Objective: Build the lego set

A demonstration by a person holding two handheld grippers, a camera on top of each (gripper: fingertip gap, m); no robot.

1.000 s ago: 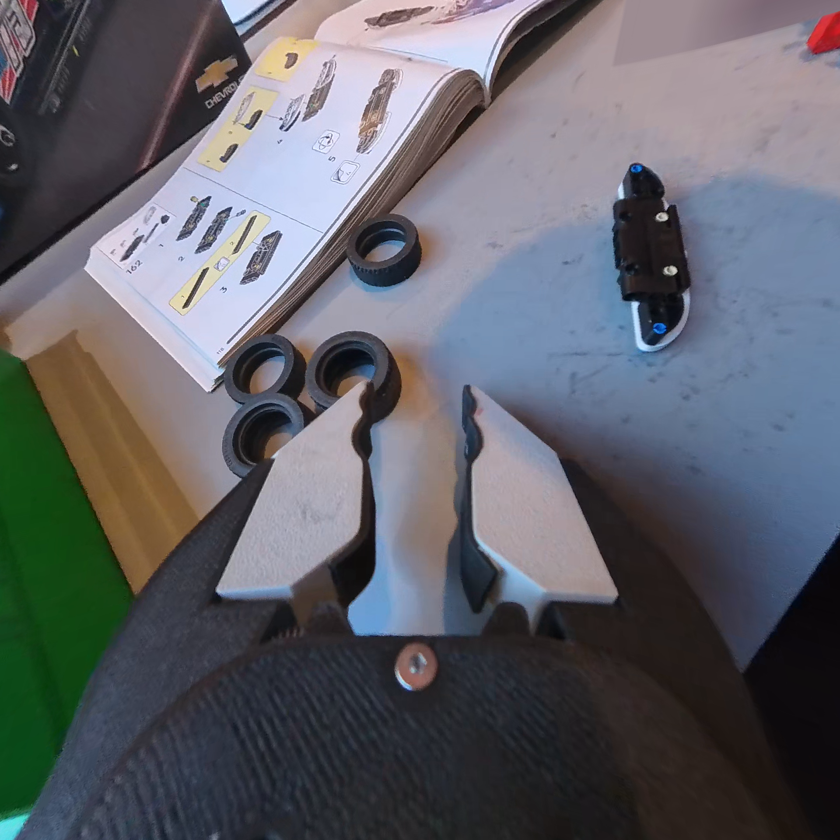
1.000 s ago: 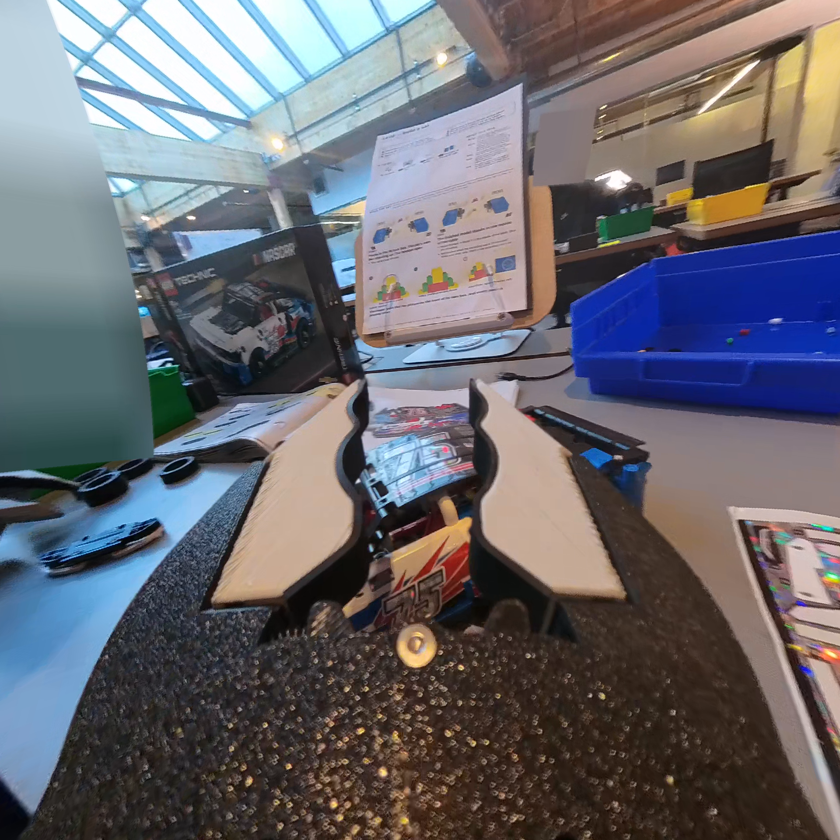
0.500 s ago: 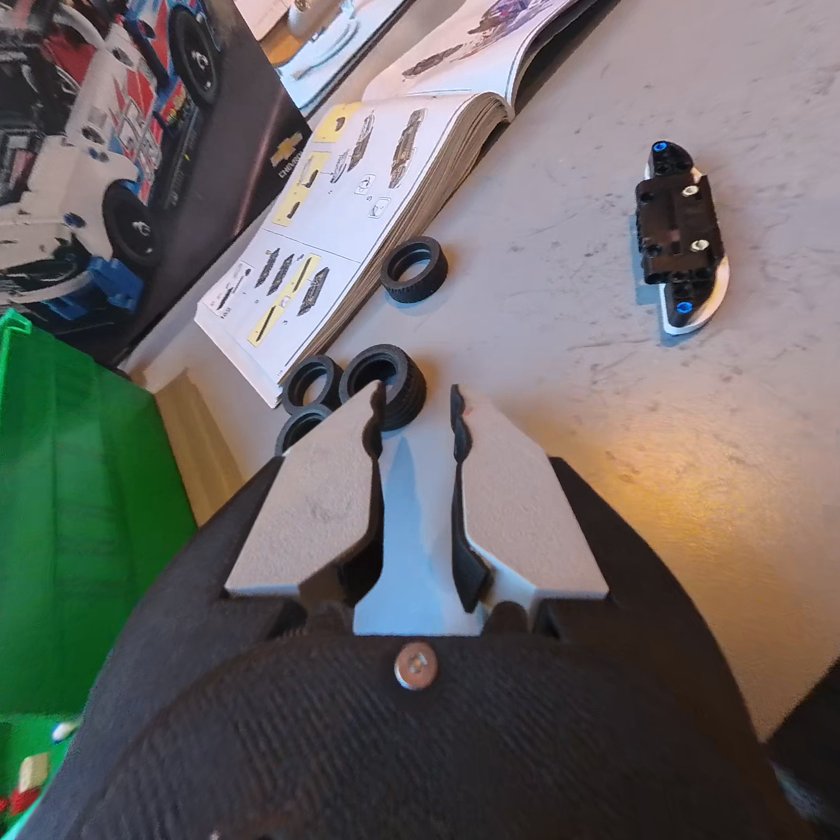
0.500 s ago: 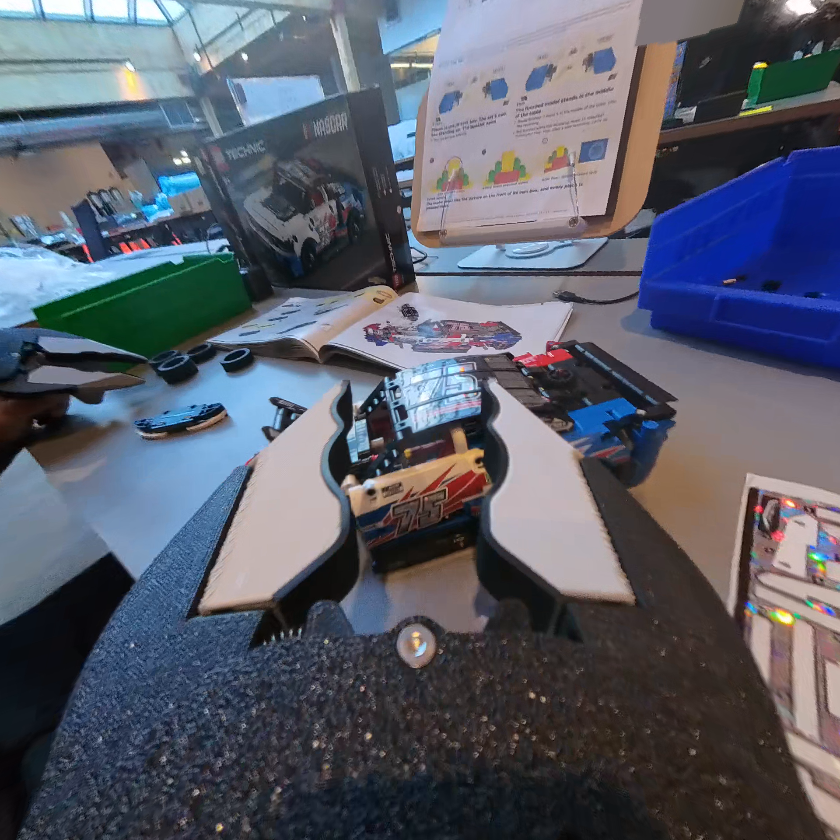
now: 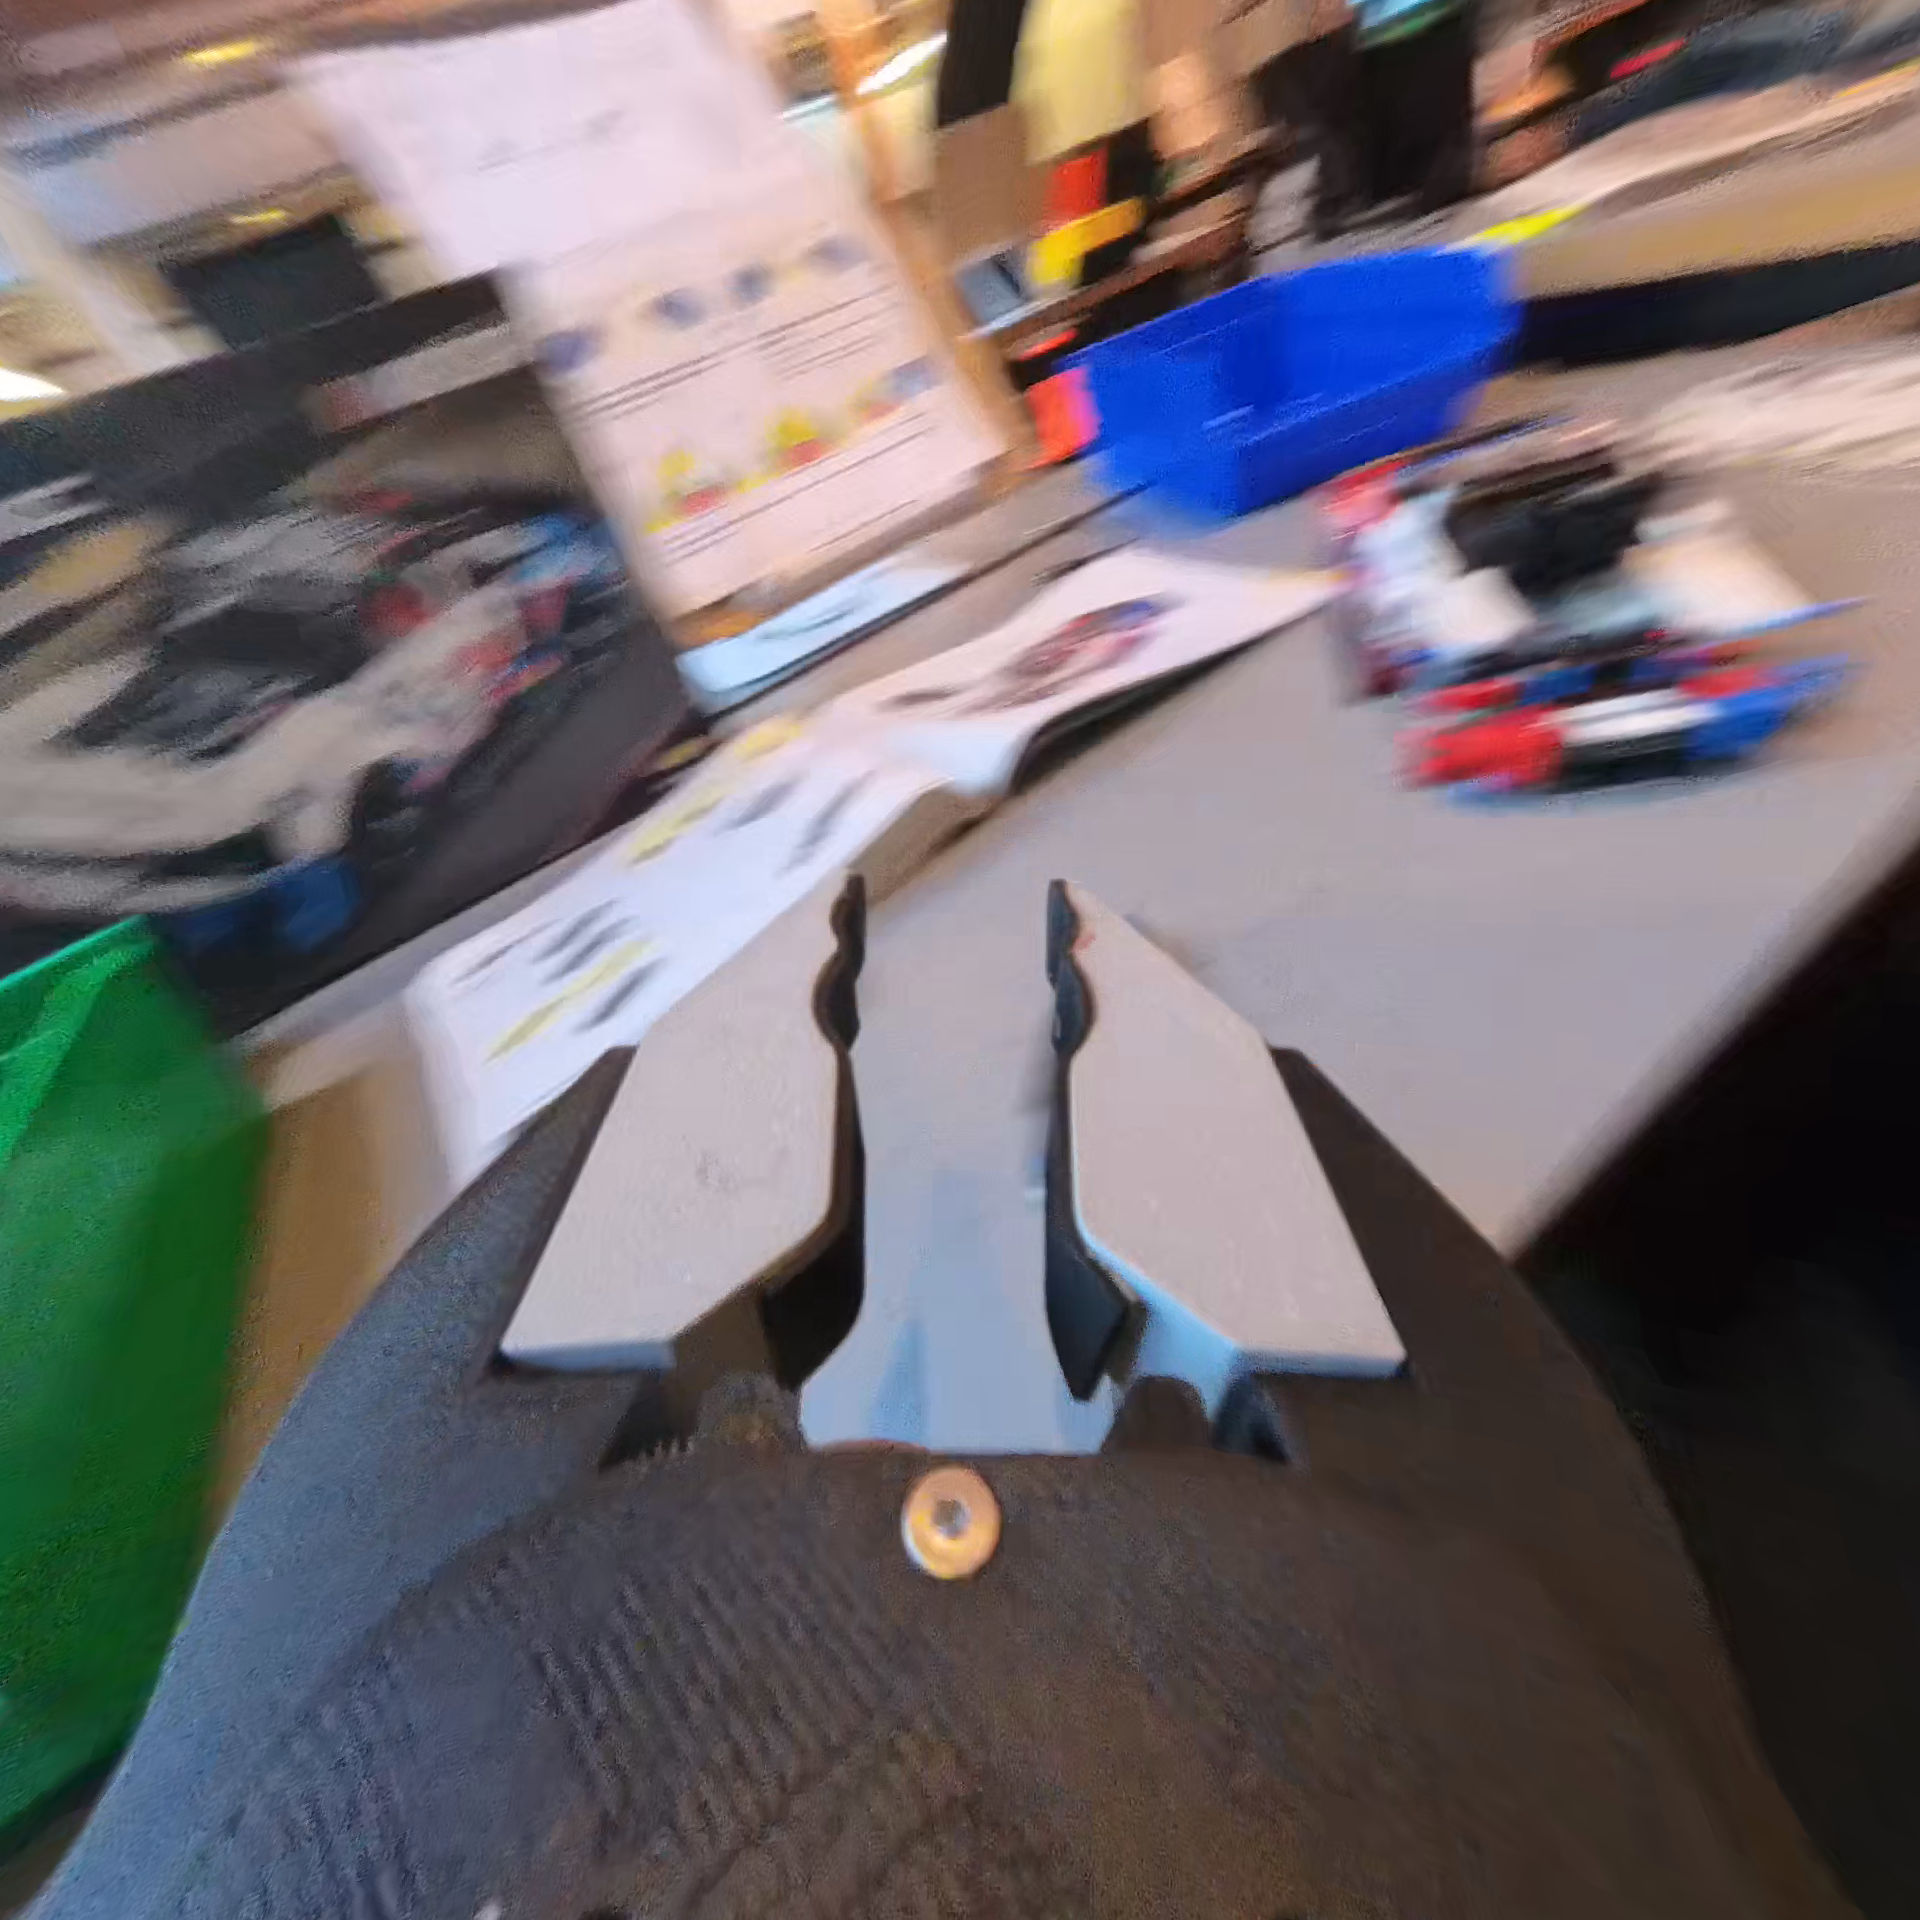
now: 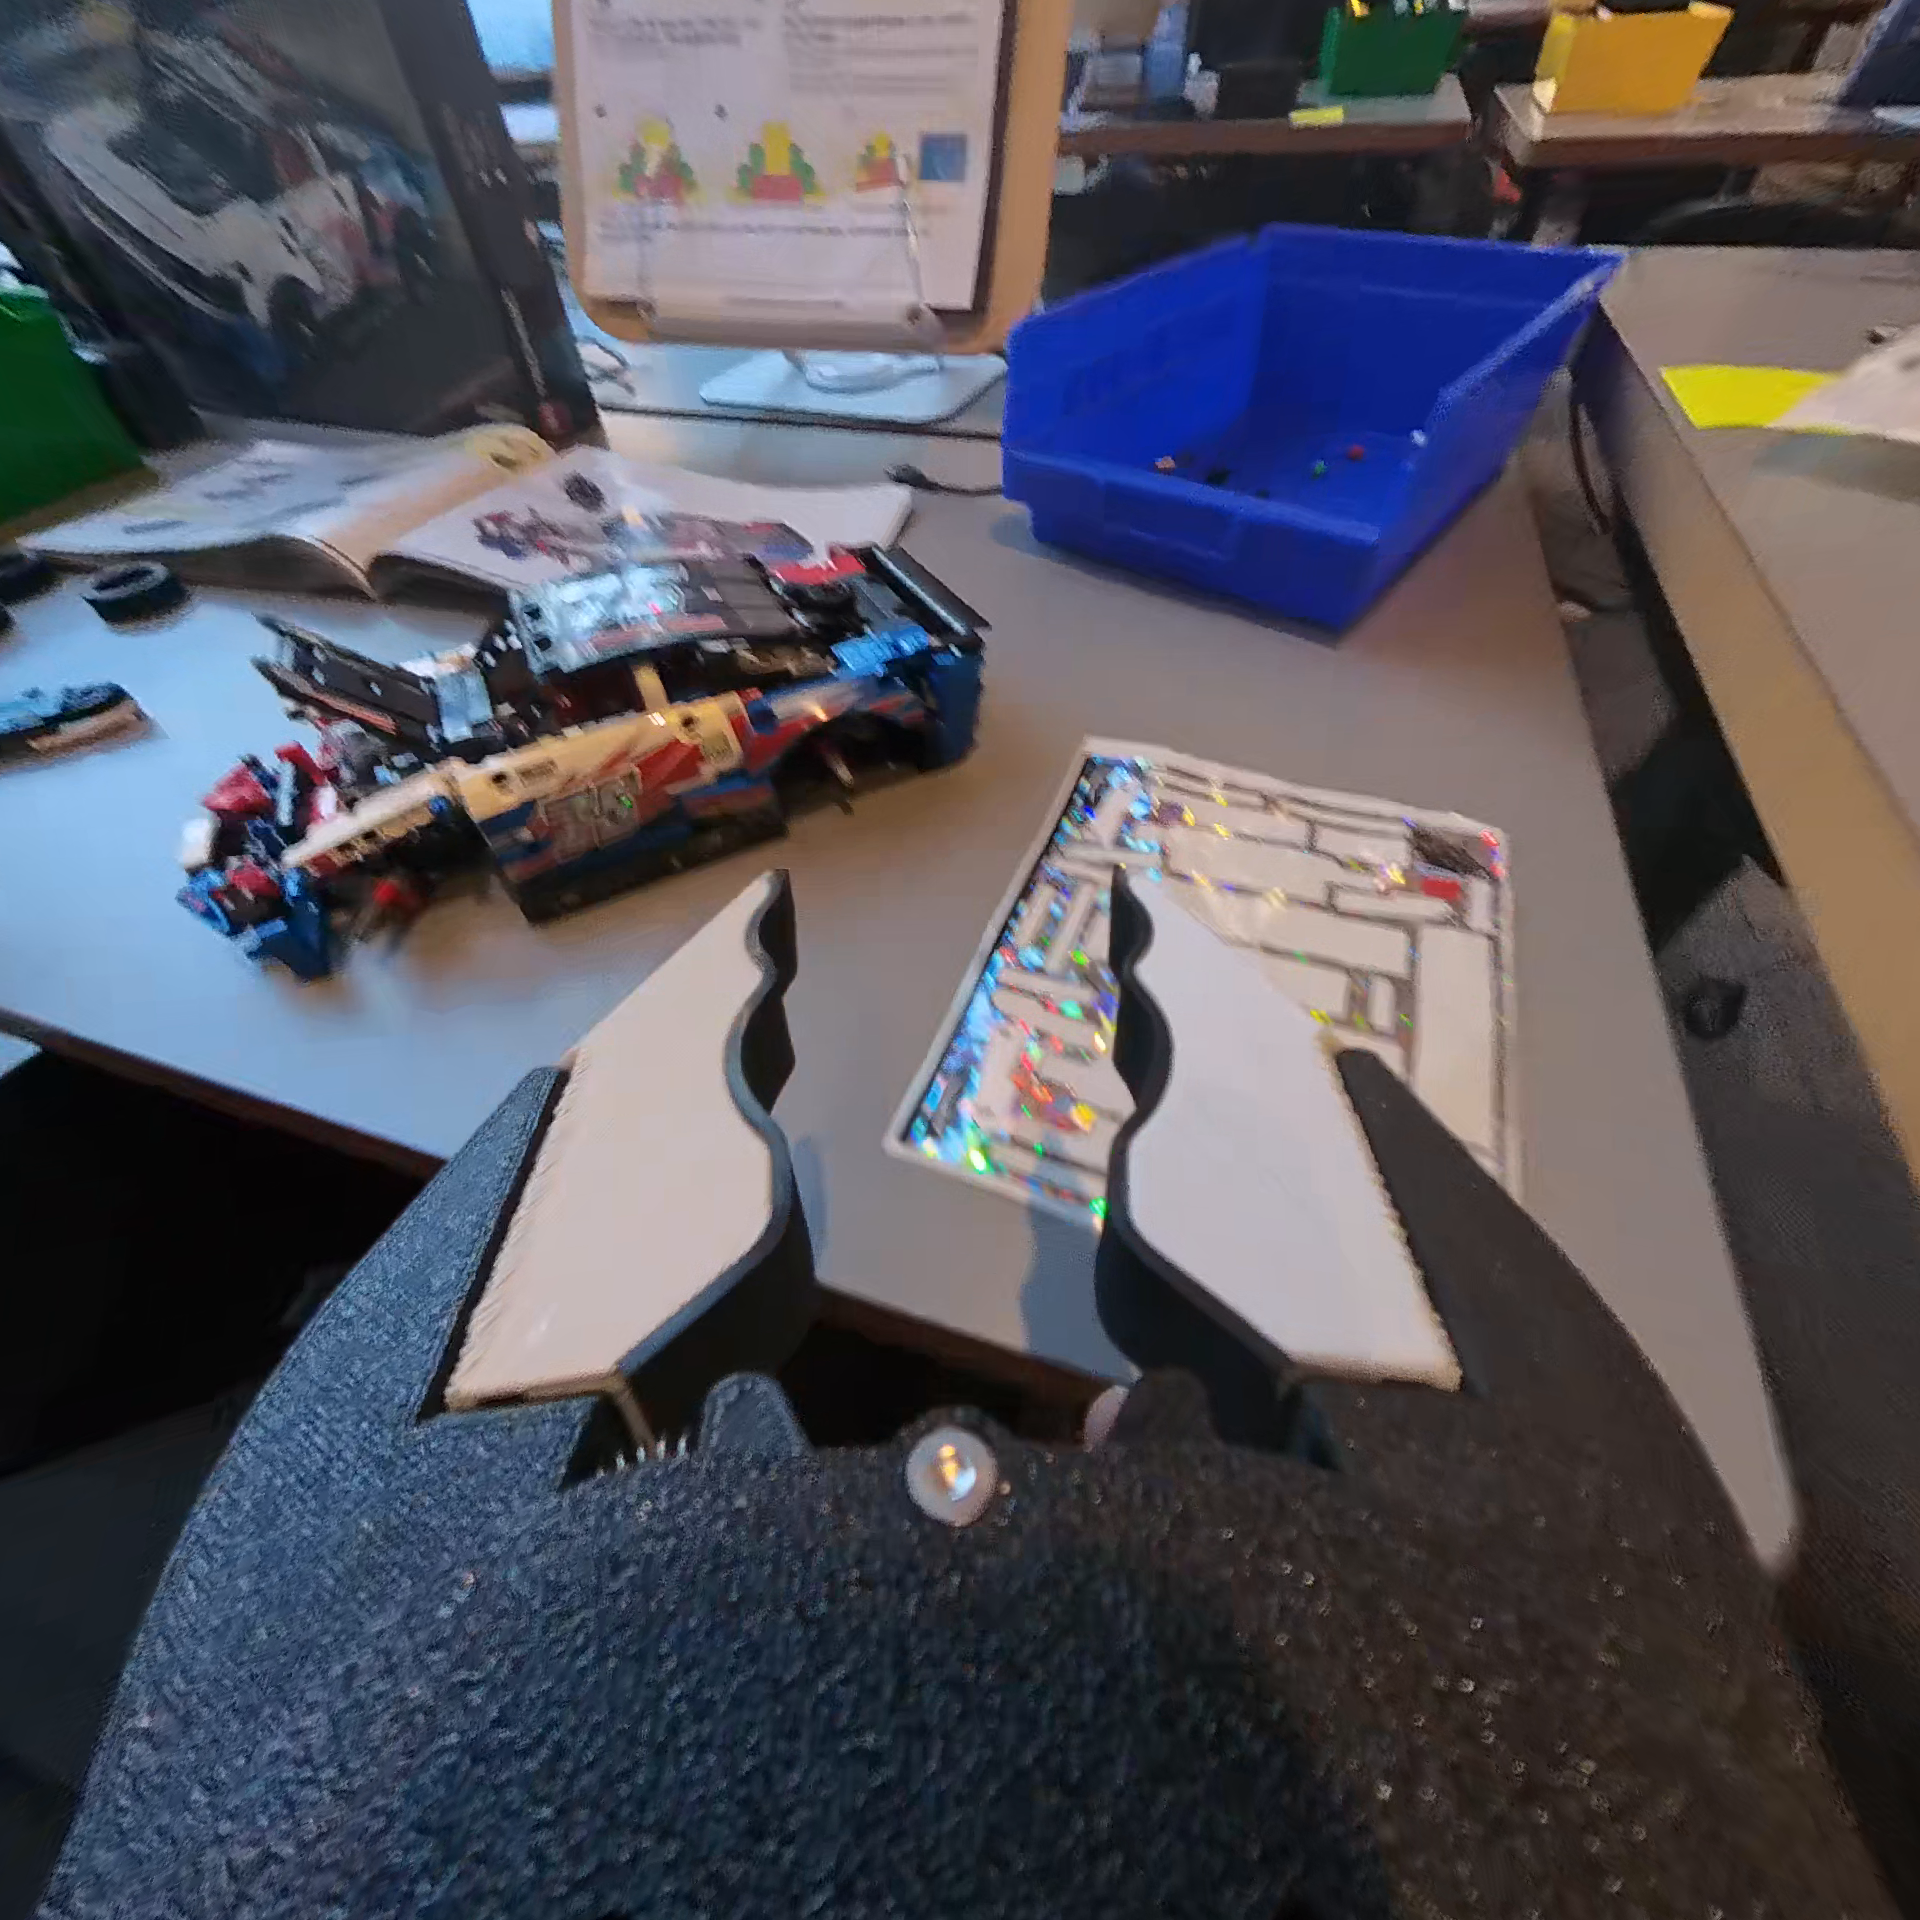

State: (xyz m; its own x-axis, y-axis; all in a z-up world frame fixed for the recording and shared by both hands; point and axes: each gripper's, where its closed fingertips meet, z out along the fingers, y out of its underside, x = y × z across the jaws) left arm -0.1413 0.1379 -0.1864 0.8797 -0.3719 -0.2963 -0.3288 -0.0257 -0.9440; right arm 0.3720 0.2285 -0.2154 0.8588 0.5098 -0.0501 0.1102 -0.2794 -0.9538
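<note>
The partly built lego race car point(image 6: 623, 748), red, white, blue and black, stands on the grey table point(image 6: 727, 997) left of centre in the right wrist view; it also shows blurred at the right of the left wrist view point(image 5: 1558, 665). My right gripper point(image 6: 951, 904) is open and empty, pulled back over the table's near edge, apart from the car. My left gripper point(image 5: 951, 914) is open and empty above the table, pointing over the open instruction booklet point(image 5: 790, 821). A black and white sub-assembly point(image 6: 62, 717) and a black tyre point(image 6: 135, 592) lie at the far left.
A shiny sticker sheet point(image 6: 1247, 966) lies just ahead of my right gripper. A blue bin point(image 6: 1278, 416) stands at the back right, the set's box point(image 6: 270, 229) and a paper stand point(image 6: 800, 156) at the back, a green bin point(image 5: 94, 1247) at the left. My right fingertips sit around 55 cm from my left ones. The left gripper is farther from the partly built lego race car point(image 6: 623, 748), some 35 cm, than the right, some 15 cm.
My right gripper has let go of the car, opened wider and drawn back to the table edge. My left gripper has tilted up fast from the tyres; its view is blurred.
</note>
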